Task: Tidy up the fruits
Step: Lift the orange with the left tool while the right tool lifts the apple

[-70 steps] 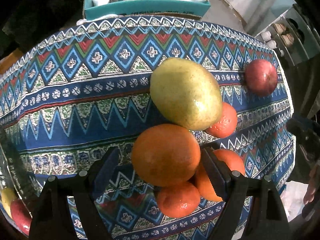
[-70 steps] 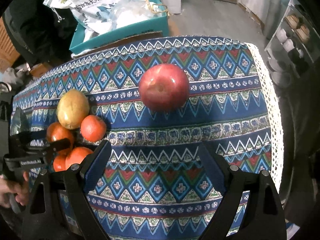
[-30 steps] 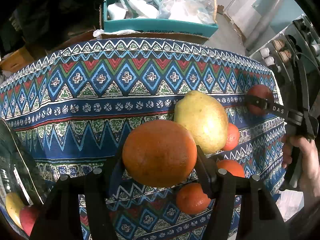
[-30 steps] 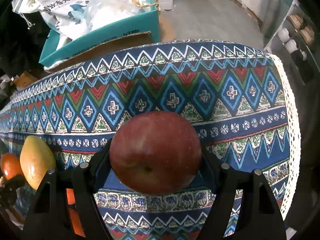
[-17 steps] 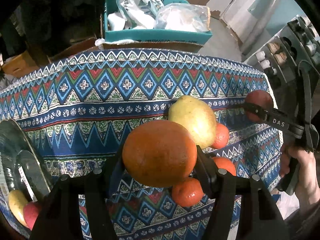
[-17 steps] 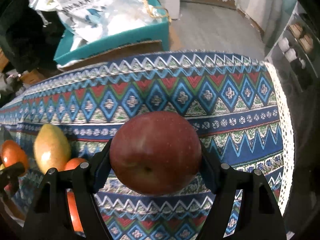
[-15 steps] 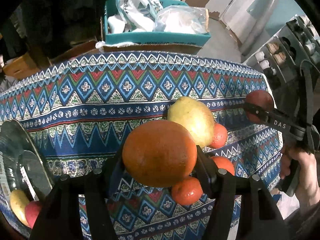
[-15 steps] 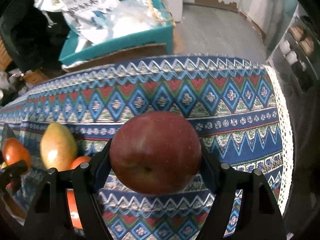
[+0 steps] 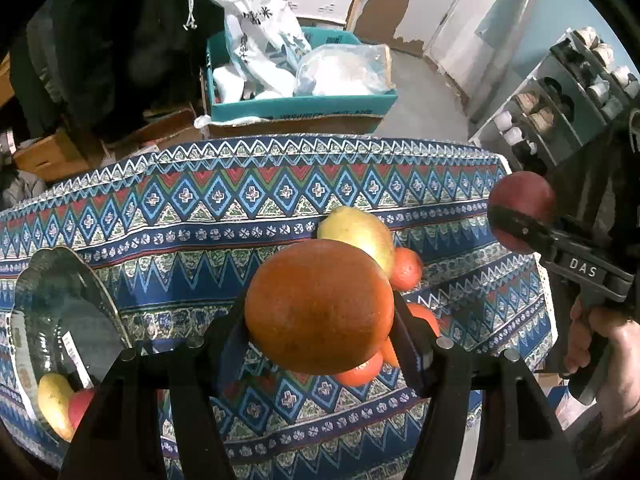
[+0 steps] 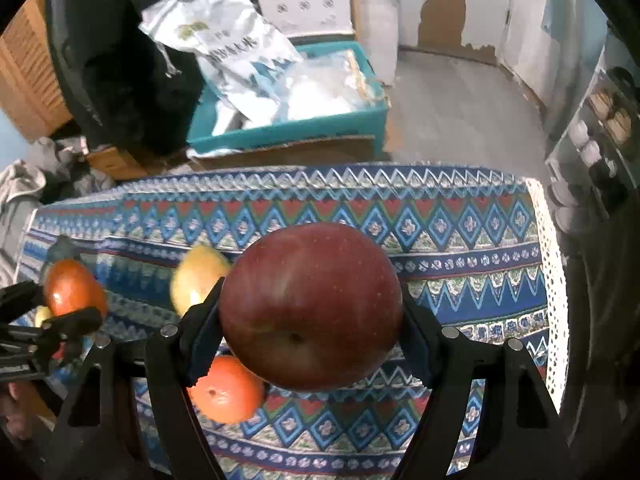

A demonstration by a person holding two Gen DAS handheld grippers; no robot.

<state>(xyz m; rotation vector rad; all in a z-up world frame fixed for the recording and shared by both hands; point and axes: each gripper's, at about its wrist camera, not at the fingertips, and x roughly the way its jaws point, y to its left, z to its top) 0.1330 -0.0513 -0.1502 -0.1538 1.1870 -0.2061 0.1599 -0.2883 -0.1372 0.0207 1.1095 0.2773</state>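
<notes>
My left gripper [image 9: 320, 312] is shut on a large orange [image 9: 319, 306] and holds it above the patterned tablecloth [image 9: 200, 216]. My right gripper [image 10: 310, 308] is shut on a red apple [image 10: 310, 306], also held above the cloth; it shows in the left wrist view [image 9: 520, 212] at the right. On the cloth lie a yellow-green mango [image 9: 356, 232] and small tangerines [image 9: 406, 268], partly hidden behind the orange. A glass bowl [image 9: 60, 304] at the left holds a yellow fruit [image 9: 54, 404] and a red fruit [image 9: 80, 404].
A teal box [image 9: 304, 100] with white bags stands on the floor beyond the table's far edge. A shelf with cups [image 9: 560, 108] stands at the right. The cloth's lace edge [image 10: 554, 300] marks the table's right side.
Both grippers closed on their fruits, the left on the orange and the right on the apple, and have risen above the table. The glass bowl has come into the left wrist view.
</notes>
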